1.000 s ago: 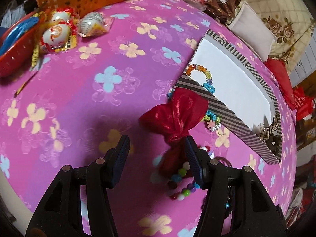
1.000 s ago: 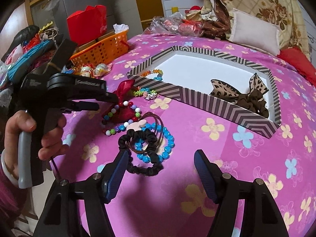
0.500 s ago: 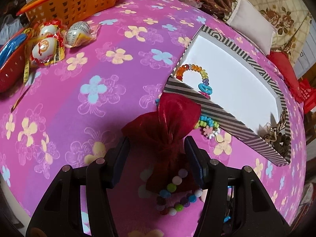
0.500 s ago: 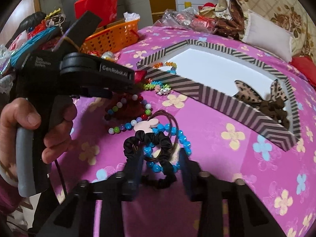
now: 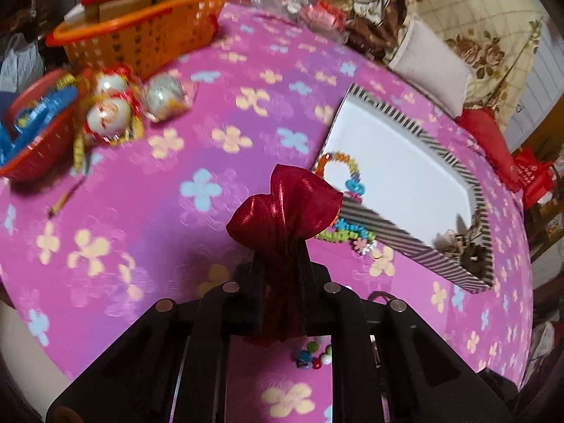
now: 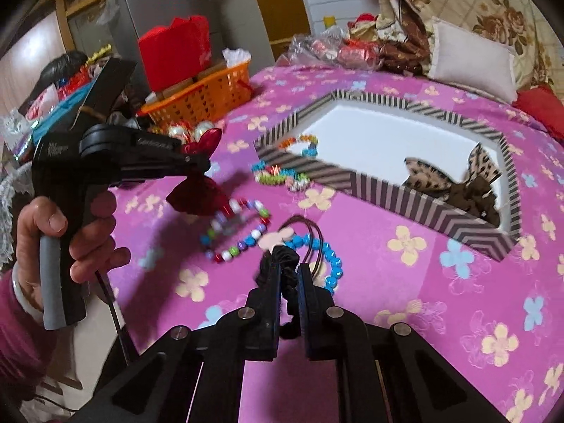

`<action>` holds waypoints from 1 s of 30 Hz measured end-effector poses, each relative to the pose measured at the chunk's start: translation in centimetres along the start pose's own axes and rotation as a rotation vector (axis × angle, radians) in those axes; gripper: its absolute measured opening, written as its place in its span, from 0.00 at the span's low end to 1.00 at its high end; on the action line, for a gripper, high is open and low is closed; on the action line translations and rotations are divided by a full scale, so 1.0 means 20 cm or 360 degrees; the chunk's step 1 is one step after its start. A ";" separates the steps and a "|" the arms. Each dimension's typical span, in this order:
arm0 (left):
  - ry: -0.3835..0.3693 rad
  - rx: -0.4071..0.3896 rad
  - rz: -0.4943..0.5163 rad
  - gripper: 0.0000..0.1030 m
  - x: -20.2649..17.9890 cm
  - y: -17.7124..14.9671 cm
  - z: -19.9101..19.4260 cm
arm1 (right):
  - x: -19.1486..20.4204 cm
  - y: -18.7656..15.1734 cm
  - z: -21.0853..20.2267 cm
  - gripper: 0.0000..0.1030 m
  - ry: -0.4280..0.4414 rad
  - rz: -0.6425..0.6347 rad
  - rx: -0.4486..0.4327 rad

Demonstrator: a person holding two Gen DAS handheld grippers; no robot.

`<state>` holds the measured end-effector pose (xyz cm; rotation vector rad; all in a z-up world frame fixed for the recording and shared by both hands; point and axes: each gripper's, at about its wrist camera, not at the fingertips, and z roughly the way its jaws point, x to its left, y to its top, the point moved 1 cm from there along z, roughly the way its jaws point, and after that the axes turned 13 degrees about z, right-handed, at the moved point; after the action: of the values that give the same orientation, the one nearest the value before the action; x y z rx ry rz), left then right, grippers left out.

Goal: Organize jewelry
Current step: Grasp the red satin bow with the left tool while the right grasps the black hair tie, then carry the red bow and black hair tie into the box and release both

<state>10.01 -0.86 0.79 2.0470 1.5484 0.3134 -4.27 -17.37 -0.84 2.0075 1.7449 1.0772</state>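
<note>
L gripper (image 5: 280,278) pinches red bow (image 5: 285,204) nr striped box (image 5: 380,220) edge.

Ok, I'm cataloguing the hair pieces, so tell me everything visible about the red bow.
The red bow is shiny, metallic-looking fabric, gathered at a narrow waist with lobes flaring either side. The left gripper, whose jaws have just been closing, pinches that waist and holds it above the pink flowered cloth, near the striped box. It seems clear of the multicoloured bead string below it.
</note>
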 end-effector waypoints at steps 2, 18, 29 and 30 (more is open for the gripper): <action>-0.0017 -0.0034 0.0011 0.13 0.01 0.00 -0.07 | 0.02 0.01 -0.05 0.08 0.0014 -0.0003 -0.0030; -0.0008 -0.0128 0.0159 0.13 -0.12 -0.02 -0.28 | 0.04 0.10 -0.24 0.08 0.0027 -0.0016 -0.0168; 0.0092 -0.0153 0.0282 0.13 -0.26 -0.03 -0.27 | -0.02 0.15 -0.27 0.08 -0.0009 0.0023 -0.0200; 0.0096 -0.0153 0.0289 0.13 -0.26 -0.04 -0.27 | -0.03 0.15 -0.27 0.08 -0.0011 0.0026 -0.0200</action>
<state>5.17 -4.12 5.52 2.1233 1.3565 0.5126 -5.70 -19.98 4.56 1.9504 1.6176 1.1537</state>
